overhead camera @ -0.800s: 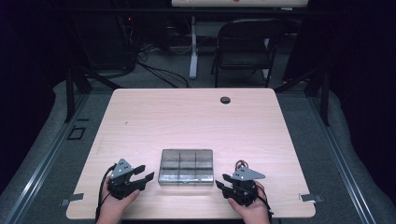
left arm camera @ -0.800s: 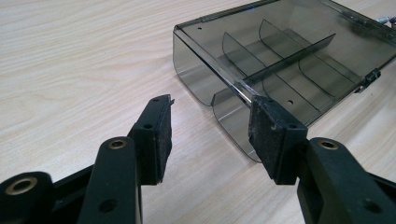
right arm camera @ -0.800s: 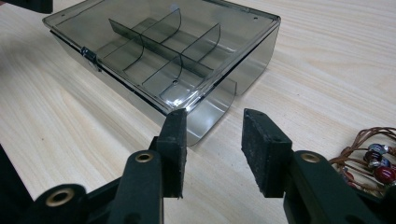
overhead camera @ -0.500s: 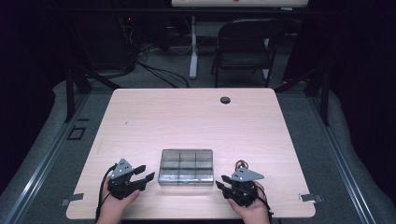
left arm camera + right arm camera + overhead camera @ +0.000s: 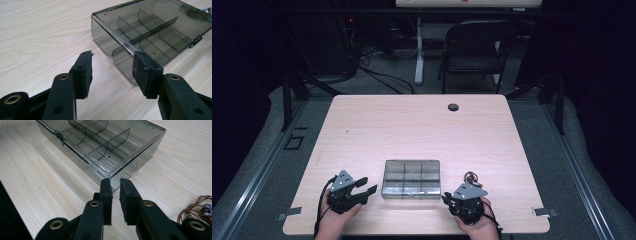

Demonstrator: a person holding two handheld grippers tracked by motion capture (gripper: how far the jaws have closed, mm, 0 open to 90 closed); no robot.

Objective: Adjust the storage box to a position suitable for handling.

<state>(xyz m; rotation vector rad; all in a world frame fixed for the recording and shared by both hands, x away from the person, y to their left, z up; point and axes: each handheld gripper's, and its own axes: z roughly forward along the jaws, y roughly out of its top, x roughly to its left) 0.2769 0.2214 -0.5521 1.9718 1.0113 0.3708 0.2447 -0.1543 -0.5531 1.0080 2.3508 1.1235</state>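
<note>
We are looking at a smoke-grey clear plastic organiser box (image 5: 411, 178) that is lying flat on the pale wood desk (image 5: 412, 125), near the desk's front edge and about midway between our two hands; its lid is sitting closed, and through it we are seeing curved dividers splitting the inside into small compartments, all of which are looking bare. A small latch (image 5: 58, 134) is showing on one long side of the box. Our left hand-held gripper (image 5: 364, 187) is resting just beside the box's left end, pointing toward it, with its jaws standing well apart and holding nothing; in the left gripper view (image 5: 112, 71) the nearest corner of the box is lying just past the fingertips, slightly toward the right-hand jaw, apart from both pads. Our right hand-held gripper (image 5: 448, 198) is sitting just off the box's front right corner; in the right gripper view (image 5: 115, 183) its jaws are standing nearly together with a narrow gap between them, gripping nothing, and the box corner is lying just beyond their tips. A small bundle of brown wire with little components (image 5: 197, 207) is lying on the desk just beside the right hand-held gripper, apart from the box. Farther out, a dark round grommet (image 5: 453, 107) is sitting near the desk's far edge, and a dark folding chair (image 5: 476, 50) is standing on the floor beyond it.
</note>
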